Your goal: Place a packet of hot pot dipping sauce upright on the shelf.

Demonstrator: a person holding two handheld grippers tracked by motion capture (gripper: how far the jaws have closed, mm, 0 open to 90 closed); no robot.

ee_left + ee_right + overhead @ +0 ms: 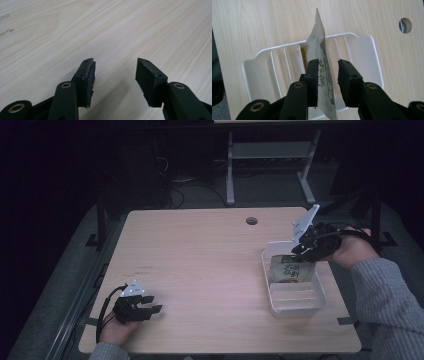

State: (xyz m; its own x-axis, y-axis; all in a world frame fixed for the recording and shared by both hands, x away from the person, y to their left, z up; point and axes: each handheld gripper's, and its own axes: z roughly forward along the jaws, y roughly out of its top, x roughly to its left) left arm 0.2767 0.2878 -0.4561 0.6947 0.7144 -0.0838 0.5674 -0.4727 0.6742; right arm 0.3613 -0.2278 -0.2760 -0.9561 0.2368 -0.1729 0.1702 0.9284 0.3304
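I see the foil packet standing on its edge in the far end of the white plastic tray, which sits at the right side of the wooden table. In the high view its printed face, with dark characters on a pale panel, looks toward the near edge of the table, and its long axis runs roughly upright, top edge up under my right gripper. In the right gripper view the packet shows edge-on, a thin silvery sheet leaning slightly and running up and away between the two black jaws, over the tray's ribbed floor. My right gripper has its jaws parted: the left pad lies against the packet, while the right pad stands clear of it with a visible gap, so I have no clamp on it. My left gripper rests low over the near left corner of the table, well apart from the tray. In the left gripper view my left gripper has its jaws about half apart with only bare wood grain between them, touching nothing.
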